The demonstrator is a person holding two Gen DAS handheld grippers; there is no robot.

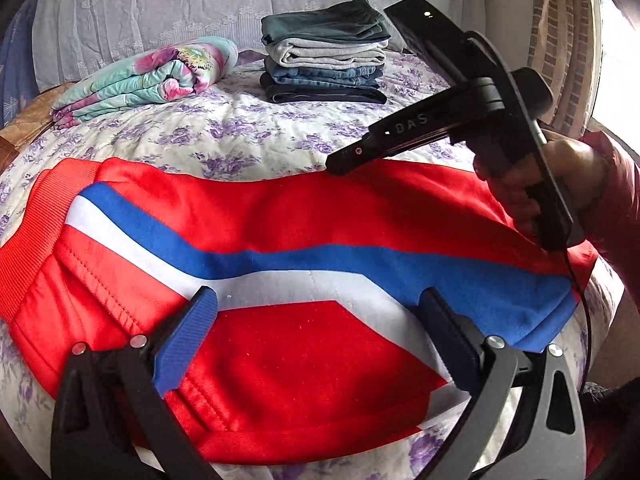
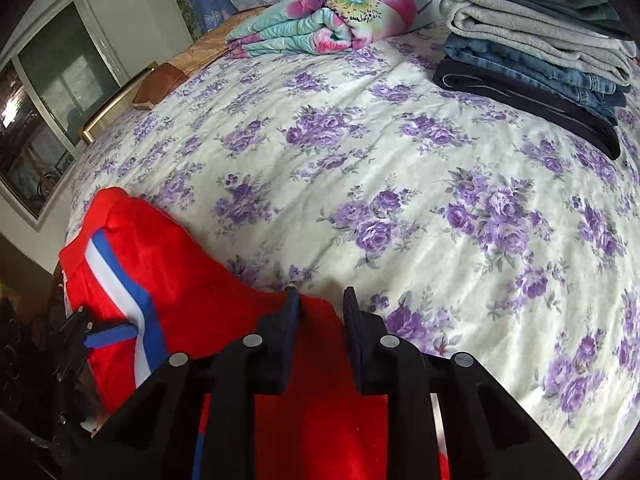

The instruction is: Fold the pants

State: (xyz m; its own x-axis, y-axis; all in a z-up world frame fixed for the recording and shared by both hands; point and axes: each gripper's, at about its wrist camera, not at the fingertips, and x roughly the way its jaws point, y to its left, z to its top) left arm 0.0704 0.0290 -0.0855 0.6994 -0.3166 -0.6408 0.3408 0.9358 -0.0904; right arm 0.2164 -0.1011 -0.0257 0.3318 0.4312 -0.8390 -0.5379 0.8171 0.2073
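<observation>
Red pants point(image 1: 288, 216) with a blue-and-white side stripe lie flat along the near edge of the bed point(image 2: 360, 160) (purple-flower quilt), waistband toward the left in the left wrist view. Left gripper point(image 1: 320, 320) hangs over the stripe with jaws wide apart, nothing between the pads. Right gripper point(image 2: 322, 320) sits at the far edge of the pants; jaws narrowed to a small gap, and I can't tell whether any fabric is pinched between the pads. A hand point(image 1: 560, 184) in a red sleeve holds the right gripper. Toward the far side of the bed: a stack of folded clothes point(image 1: 324, 52), and just left of it a rolled floral blanket point(image 1: 152, 76).
</observation>
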